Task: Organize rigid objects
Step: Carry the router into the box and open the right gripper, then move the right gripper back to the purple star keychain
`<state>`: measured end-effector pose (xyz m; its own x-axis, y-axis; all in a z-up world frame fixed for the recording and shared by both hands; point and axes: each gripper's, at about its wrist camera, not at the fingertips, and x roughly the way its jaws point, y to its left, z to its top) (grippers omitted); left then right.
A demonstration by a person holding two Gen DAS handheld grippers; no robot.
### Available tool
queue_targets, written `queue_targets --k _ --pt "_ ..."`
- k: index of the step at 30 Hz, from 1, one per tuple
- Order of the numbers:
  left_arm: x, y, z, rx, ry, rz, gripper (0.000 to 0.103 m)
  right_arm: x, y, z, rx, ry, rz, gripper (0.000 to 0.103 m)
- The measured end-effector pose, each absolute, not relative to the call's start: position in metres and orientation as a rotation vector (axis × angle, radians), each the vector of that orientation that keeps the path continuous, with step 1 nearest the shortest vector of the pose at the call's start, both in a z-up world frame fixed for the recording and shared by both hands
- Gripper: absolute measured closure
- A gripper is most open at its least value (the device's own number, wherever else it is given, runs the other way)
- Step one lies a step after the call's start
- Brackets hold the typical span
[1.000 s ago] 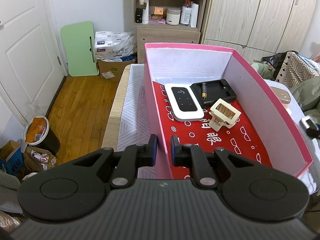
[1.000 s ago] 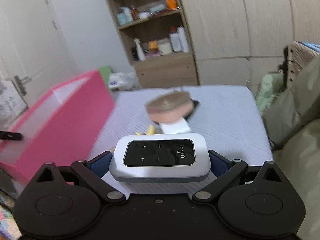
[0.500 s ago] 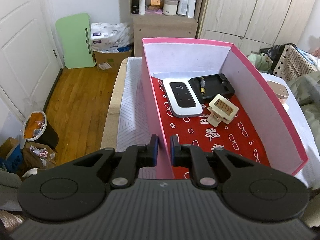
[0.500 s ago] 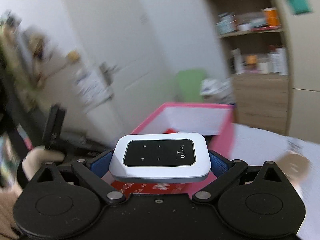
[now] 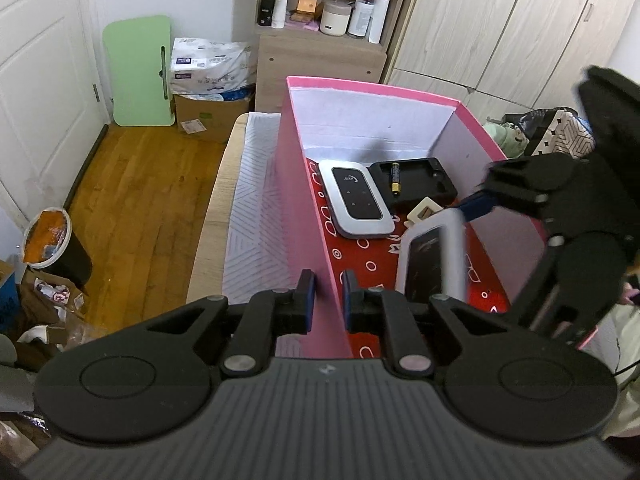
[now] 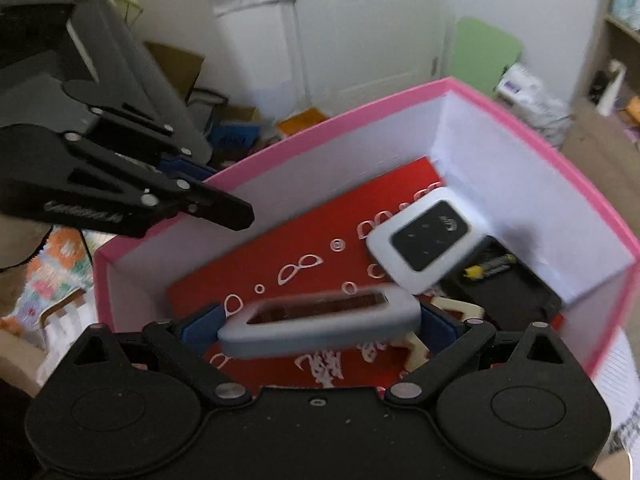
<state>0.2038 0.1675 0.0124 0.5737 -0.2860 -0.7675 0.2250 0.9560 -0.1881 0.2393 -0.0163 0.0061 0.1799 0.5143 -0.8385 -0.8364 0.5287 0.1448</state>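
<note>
— Two grippers were in view; what did each one have?

— The left gripper [image 5: 325, 296] was pinched narrow on the near side wall of the pink box [image 5: 308, 216], one pad outside the wall and one inside. The right gripper [image 6: 320, 320] clamped a white Wi-Fi router [image 6: 320, 318] across its width, a blue pad on each side.

— Where was that router, seen from the right gripper?

— Straight ahead between its fingers, tilted so the dark screen faced up and away, and hanging over the box's red printed floor [image 6: 280, 248]. From the left gripper it sat ahead and to the right, inside the box.

— And what lay in the box already?

— Beyond the held router, a second router [image 6: 428, 240] lay flat on the red floor. Just right of that one was a black battery tray [image 6: 516, 292] with one battery [image 6: 490, 268] in it, against the far wall. A cream plastic piece [image 6: 460, 308] lay close ahead of the right gripper, partly hidden behind the held router.
</note>
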Motion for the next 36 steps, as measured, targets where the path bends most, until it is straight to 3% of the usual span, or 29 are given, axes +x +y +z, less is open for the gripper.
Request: queue_targets --k 5,8,15,25,36 --pt "0.205 0.169 0.012 -0.076 0.914 -0.313 0.09 0.246 0.0 -0.004 -0.449 1.049 1.015 0.003" --pt "0.204 0.169 0.012 -0.074 0.911 -0.318 0.089 0.247 0.002 -0.004 -0.459 1.061 0.985 0.016" --pt "0.202 0.173 0.011 -0.099 0.905 -0.323 0.089 0.249 0.005 0.001 -0.467 1.011 0.903 0.018" --pt "0.204 0.169 0.013 -0.071 0.916 -0.322 0.089 0.183 -0.101 0.065 -0.025 0.649 0.809 0.016" --pt "0.205 0.164 0.015 -0.062 0.93 -0.291 0.089 0.143 -0.181 0.023 0.304 0.671 0.622 0.017"
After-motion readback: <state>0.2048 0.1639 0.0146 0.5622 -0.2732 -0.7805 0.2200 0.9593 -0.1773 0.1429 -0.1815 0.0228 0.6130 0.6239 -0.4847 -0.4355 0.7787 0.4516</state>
